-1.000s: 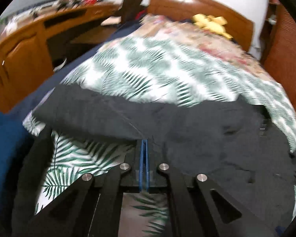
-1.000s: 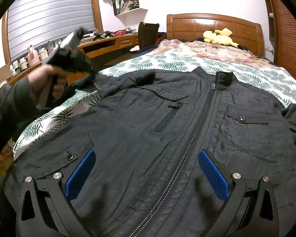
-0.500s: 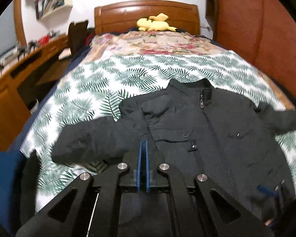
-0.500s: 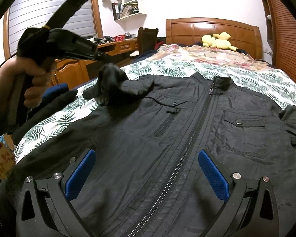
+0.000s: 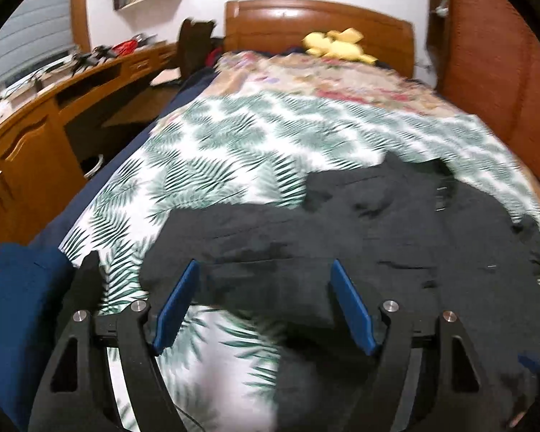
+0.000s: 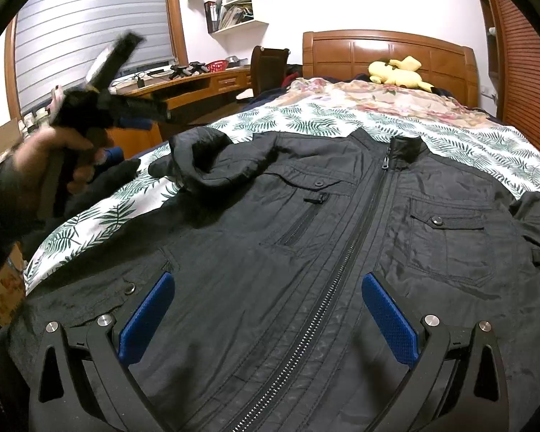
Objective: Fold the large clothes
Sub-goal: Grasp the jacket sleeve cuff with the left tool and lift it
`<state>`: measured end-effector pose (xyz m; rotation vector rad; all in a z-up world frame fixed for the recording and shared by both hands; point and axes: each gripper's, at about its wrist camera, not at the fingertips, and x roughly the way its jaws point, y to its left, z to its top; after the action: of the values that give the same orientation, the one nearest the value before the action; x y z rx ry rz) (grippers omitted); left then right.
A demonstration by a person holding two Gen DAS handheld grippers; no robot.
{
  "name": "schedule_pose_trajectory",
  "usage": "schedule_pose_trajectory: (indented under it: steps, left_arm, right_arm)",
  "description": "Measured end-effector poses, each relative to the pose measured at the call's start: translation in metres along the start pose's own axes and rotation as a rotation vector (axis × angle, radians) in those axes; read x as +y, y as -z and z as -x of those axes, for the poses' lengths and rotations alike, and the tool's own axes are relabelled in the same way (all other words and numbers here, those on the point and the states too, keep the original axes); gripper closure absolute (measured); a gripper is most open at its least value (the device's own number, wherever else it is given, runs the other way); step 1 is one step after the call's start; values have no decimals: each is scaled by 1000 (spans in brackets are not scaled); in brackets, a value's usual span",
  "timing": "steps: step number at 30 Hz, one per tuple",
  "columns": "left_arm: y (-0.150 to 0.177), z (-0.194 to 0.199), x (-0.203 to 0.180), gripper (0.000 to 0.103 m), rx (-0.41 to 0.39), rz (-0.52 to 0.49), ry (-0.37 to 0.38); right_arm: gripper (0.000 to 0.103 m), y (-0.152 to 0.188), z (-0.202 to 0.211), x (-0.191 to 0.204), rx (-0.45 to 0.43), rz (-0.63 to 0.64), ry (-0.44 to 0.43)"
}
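A black zip-up jacket (image 6: 342, 237) lies front-up on the bed, collar toward the headboard. Its left sleeve (image 6: 212, 162) is folded in over the shoulder and lies bunched near the chest pocket. My right gripper (image 6: 268, 318) is open and empty, low over the jacket's hem, straddling the zipper. My left gripper (image 5: 264, 302) is open and empty, above the jacket's left side (image 5: 306, 237). It also shows in the right wrist view (image 6: 104, 108), held up in a hand to the left of the bed, away from the sleeve.
The bed has a fern-print cover (image 6: 306, 118) and a wooden headboard (image 6: 385, 50) with a yellow plush toy (image 6: 396, 72). A wooden desk (image 6: 198, 82) and a chair (image 6: 270, 68) stand along the left. A wooden wardrobe (image 5: 504, 54) is at the right. Blue fabric (image 5: 14, 288) lies at the bed's left edge.
My left gripper was shut on the jacket's left sleeve and carried it inward over the shoulder. It has now opened, let the sleeve drop, and pulled back left. The right gripper stayed put.
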<state>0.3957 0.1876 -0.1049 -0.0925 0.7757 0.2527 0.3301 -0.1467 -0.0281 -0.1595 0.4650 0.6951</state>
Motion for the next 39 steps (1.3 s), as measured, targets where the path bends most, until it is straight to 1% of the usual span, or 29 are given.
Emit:
schedule_pose_trajectory:
  steps: [2,7,9,12,14,15,17,18,19,20,22,23,26,29,30,33,39]
  left_arm:
    - [3,-22,15,27,28,18,-40]
    - [11,-70,45,27,84,83,-69]
    - [15,-83,47,27,96,87,-61]
    - [21,-96,42,27,116,57,-89]
    - [22,-100,40,43,132,47,-79]
    - [22,-102,40,48,144,47,-70]
    - [23,-104,38,72,158,46,-40]
    - [21,-102,37,77,161,44,-44]
    - [20,-101,35,85,163,42,-45]
    - [18,-96,30,87,163,34,-55]
    - [12,-83,25,89,139,19,-82]
    - [9,-68,20,89,110,11,-87]
    - [-2,-25,6,89,34,6,-51]
    - [-7,17,-17,89,-38,-51,-38]
    - [-8,35,-28,89,-65,-74,-23]
    - [-8,72,-54,89,-117,-119,23]
    - [-2,119,-102,89,-181,-212,100]
  right_arm:
    - [0,0,-2,0,6,2,0]
    - [0,0,-4,-2,18,-1,-4]
    - [0,0,-5,-2,24,0,-8]
    - [0,0,-7,1,32,11,-8]
    - [0,-1,-7,2,29,20,-5]
    - [0,-1,-6,2,27,23,-4]
    - [0,-1,-6,2,24,25,-2]
    - [0,-2,-5,1,23,24,-2]
    - [0,-1,-5,1,21,24,-1]
    - [0,-1,-5,1,19,24,0]
    - [0,0,-3,1,13,26,4]
    - [0,0,-2,2,10,28,6]
    - [0,0,6,4,-8,43,24]
    - [0,2,22,11,-53,74,54]
    - [0,2,28,12,-63,82,59]
    - [0,6,44,16,-85,95,71]
    - [0,11,77,12,-124,90,110]
